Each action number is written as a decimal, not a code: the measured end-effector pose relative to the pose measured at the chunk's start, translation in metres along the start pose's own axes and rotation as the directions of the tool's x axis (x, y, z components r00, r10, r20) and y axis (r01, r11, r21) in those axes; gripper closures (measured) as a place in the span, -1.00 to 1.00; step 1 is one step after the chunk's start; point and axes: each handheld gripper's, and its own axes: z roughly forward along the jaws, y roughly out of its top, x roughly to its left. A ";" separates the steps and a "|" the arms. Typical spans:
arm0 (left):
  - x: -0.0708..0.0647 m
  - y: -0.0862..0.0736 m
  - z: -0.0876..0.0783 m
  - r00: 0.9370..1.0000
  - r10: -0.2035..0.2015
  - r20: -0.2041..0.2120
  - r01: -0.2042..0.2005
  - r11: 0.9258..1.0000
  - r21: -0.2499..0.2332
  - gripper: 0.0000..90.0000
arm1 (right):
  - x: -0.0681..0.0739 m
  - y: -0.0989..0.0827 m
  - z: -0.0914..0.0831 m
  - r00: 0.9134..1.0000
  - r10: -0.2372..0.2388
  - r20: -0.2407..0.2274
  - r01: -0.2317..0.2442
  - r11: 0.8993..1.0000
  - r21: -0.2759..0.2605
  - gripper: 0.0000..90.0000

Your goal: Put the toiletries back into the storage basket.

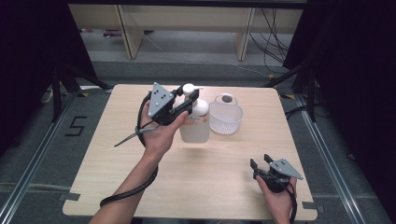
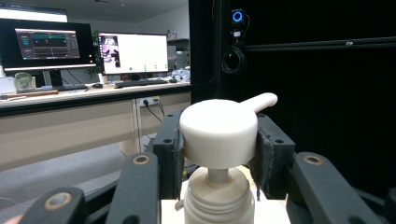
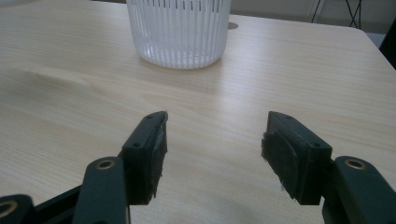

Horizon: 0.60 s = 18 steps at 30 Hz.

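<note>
Your left gripper is clamped on the white pump head of the bottle: in the left gripper view one black jaw presses each side of the round cap, and the spout sticks out past the far jaw, up and to the right. Directly under the jaws you see the thin pump stem and the threaded collar of the bottle's neck. In the high view your left hand wraps the gripper body from below, the grey three-cornered plate faces up on the side away from the bottle, and the cable loops down along your forearm toward the near table edge. The bottle stands upright on the wooden table beneath the jaws.

Just beyond the bottle, on the side away from your left hand, sits a white slatted basket, close to the bottle; whether they touch cannot be told.

Your right gripper is well apart from all this, near the table's near right corner, held in your right hand. Its jaws are spread wide with nothing between them, only bare tabletop. Straight ahead of those jaws, in the right gripper view, the basket stands farther up the table.
</note>
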 end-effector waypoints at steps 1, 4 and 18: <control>0.000 0.000 0.001 1.000 -0.001 0.000 0.001 1.000 -0.001 0.31 | 0.000 0.000 0.000 1.000 0.000 -0.001 0.000 1.000 0.001 -0.11; 0.000 0.000 0.003 1.000 -0.003 0.000 0.003 1.000 -0.003 0.31 | 0.000 0.000 0.000 1.000 0.001 0.001 -0.001 1.000 0.003 -0.11; -0.001 0.004 0.014 1.000 -0.006 0.008 0.006 1.000 -0.011 0.31 | 0.000 0.000 0.000 1.000 -0.003 0.000 0.003 1.000 0.001 -0.11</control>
